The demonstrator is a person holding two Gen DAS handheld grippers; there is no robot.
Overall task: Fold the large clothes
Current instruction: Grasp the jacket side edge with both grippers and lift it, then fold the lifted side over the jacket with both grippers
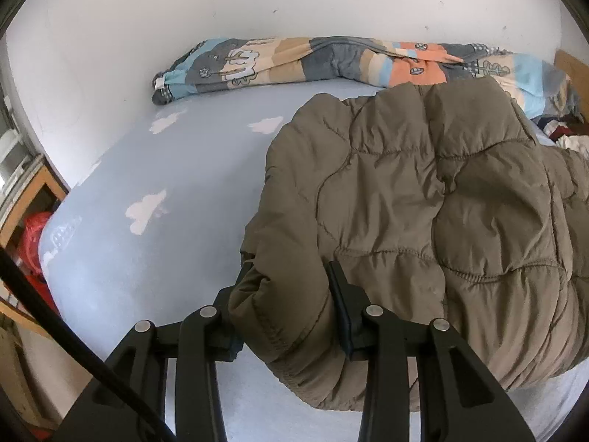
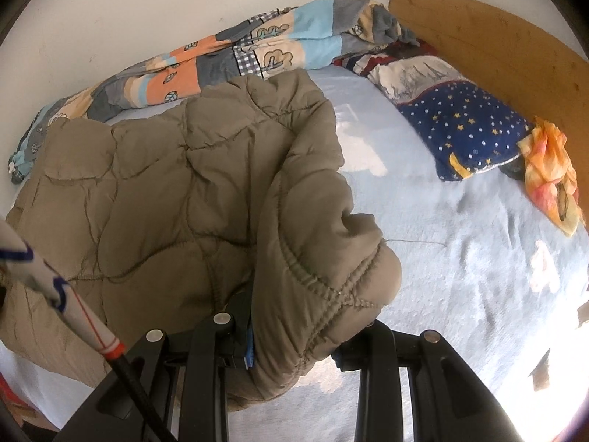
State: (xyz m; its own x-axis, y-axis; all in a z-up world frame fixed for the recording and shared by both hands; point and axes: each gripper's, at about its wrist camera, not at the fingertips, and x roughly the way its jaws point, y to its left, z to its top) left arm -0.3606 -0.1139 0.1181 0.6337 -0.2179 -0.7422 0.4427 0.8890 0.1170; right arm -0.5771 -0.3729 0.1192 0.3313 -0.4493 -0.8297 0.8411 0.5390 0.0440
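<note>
You are holding the quilted olive jacket [image 1: 423, 191] with both tools over the pale blue bed sheet [image 1: 147, 250]. Your left gripper [image 1: 291, 276] is closing on a thick padded edge of the jacket: the jaws are standing only partly apart, with the puffy hem bunched between them and bulging out below the fingers [image 1: 340, 294]. Your right gripper [image 2: 302, 313] is pinching another rolled edge, where the elastic stitching is gathering into a fat lobe that is spilling over the jaws and hiding most of them; they are narrowly apart and clamped on that fabric. The rest of the jacket is lying spread on the sheet ahead of you, reaching back toward the patchwork duvet [image 2: 206, 62] that is running along the white wall [image 1: 257, 0]. In the right wrist view, a star-patterned pillow [image 2: 464, 129] is lying near the wooden headboard [image 2: 497, 44], well apart from the jacket, with an orange cloth [image 2: 548, 173] just beside the pillow.
</note>
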